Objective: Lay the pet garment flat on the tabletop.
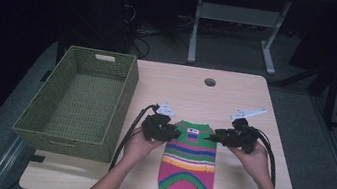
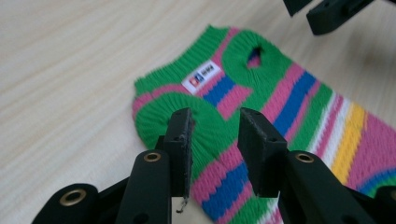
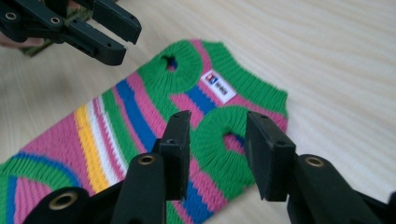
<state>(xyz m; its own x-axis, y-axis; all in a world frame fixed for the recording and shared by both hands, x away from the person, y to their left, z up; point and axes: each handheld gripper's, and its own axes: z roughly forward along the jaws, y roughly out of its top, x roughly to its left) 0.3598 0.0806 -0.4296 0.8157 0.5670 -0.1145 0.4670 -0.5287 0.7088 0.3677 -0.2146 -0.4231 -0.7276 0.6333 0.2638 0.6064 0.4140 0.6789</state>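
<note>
Sweater (image 1: 190, 161) flat on the table (image 1: 247, 93), near the front edge. Basket (image 1: 81, 104) off to its left. Left gripper (image 1: 171, 131) and right gripper (image 1: 216, 136) flanking the sweater's far end.

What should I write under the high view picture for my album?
Two hand-held grippers, left gripper and right gripper, open beside a striped knitted sweater lying flat near a green basket.
</note>
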